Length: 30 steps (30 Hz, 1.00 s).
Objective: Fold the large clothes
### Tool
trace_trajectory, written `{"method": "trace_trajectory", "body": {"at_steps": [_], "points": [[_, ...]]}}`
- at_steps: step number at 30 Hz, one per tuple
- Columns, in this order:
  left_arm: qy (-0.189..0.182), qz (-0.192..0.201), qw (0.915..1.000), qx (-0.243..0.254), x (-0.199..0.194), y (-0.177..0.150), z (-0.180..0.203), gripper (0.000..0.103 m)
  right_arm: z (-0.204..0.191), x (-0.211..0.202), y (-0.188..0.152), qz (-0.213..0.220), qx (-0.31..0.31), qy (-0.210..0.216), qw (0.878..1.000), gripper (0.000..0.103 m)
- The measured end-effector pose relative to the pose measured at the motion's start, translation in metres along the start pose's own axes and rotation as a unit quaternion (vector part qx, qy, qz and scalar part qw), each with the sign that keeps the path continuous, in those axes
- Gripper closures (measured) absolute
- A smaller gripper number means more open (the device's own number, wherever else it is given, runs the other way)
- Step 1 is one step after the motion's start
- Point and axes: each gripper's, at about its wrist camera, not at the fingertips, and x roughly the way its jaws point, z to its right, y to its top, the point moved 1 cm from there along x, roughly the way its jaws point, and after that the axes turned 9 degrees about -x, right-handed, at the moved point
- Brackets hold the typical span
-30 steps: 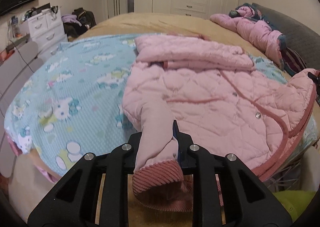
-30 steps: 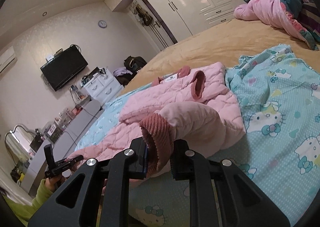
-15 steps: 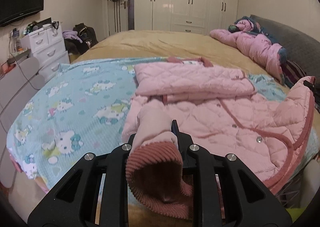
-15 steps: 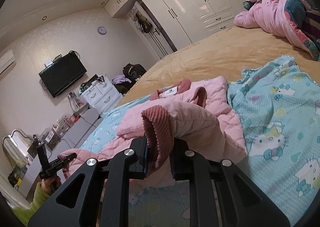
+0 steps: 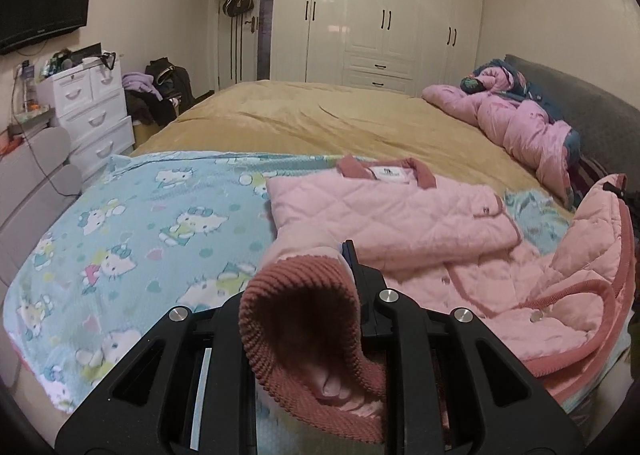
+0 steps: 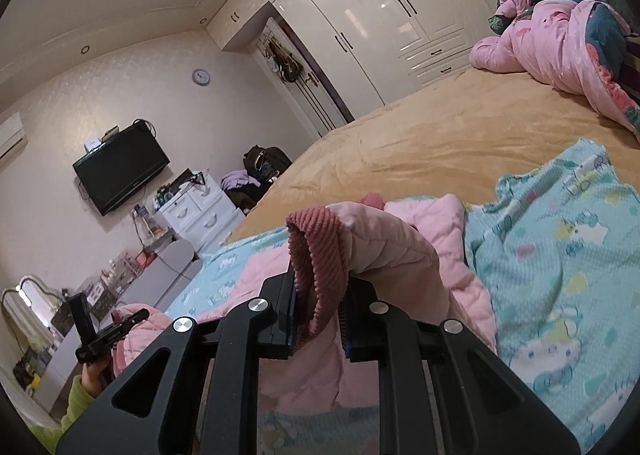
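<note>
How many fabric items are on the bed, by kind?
Jackets: 1, the pink jacket, a cuff in each gripper (left, right)
Blankets: 1, the cartoon blanket
Quilts: 1, the bunched quilt
Total: 3

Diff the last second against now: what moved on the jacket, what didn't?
Both grippers stayed shut on the pink jacket's ribbed cuffs and lifted them: the left gripper raised its cuff off the bedspread, the right gripper carried its cuff higher above the jacket body. Nothing released. The folded upper part of the jacket and the Hello Kitty bedspread stayed put.
</note>
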Motion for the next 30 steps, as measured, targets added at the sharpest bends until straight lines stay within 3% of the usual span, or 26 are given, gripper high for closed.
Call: {"method": "trace_trajectory", "body": {"at_steps": [14, 24, 30], "points": [[0.0, 0.021, 0.9997, -0.008, 0.042, 0.076, 0.006, 0.089, 0.02, 0.052, 0.064, 0.026, 0.004, -0.029, 0.999, 0.088], [0.022, 0.036, 0.999, -0.015, 0.08, 0.119, 0.011, 0.089, 0.043, 0.087, 0.097, 0.029, 0.012, -0.053, 0.998, 0.088], [0.054, 0.059, 0.9965, -0.024, 0.114, 0.115, 0.013, 0.089, 0.069, 0.125, 0.104, 0.014, 0.031, -0.082, 0.996, 0.088]]}}
